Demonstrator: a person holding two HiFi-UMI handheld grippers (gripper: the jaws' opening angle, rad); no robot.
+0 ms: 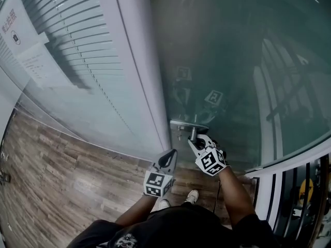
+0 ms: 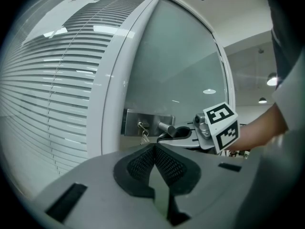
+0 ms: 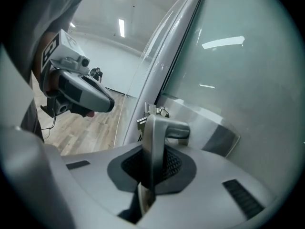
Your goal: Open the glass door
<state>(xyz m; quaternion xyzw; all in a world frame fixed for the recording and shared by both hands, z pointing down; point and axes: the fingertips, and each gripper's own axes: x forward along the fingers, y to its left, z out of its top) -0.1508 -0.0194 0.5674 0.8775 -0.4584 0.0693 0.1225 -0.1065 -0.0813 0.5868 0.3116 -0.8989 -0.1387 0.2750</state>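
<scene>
In the head view, two white paper notices (image 1: 31, 50) sit at about 10 o'clock on a glass side panel, with one set of white slatted blinds (image 1: 77, 30) behind it. One white upright frame post (image 1: 142, 71) runs from 12 o'clock down toward 6 o'clock, and the brown wood-look floor (image 1: 62, 185) fills the 8 o'clock corner. There are two hand-held grippers, each carrying one black-and-white marker cube. The left gripper (image 1: 170, 156) is at about 6 o'clock, apart from the door hardware. In the left gripper view its jaws (image 2: 155, 151) are pressed together with nothing between them. Two white shoes (image 1: 178, 199) show below it. Just right of the post, near the picture's centre, is one rectangular brushed-metal lock plate (image 1: 187, 123) with one small metal key (image 2: 144, 136) hanging from it. The plate carries one silver metal lever handle (image 1: 193, 133). In the right gripper view the lever's (image 3: 156, 142) long axis runs from 12 to 6 o'clock. Its top bends toward 3 o'clock into the plate, and its free end points down into the jaws. The right gripper (image 1: 199, 141) is clamped tight on that lever, with both pads (image 3: 174, 163) against its sides. The one tall green-tinted frosted glass door (image 1: 232, 61) fills the area from 12 to 4 o'clock, its left edge lying along the post.
</scene>
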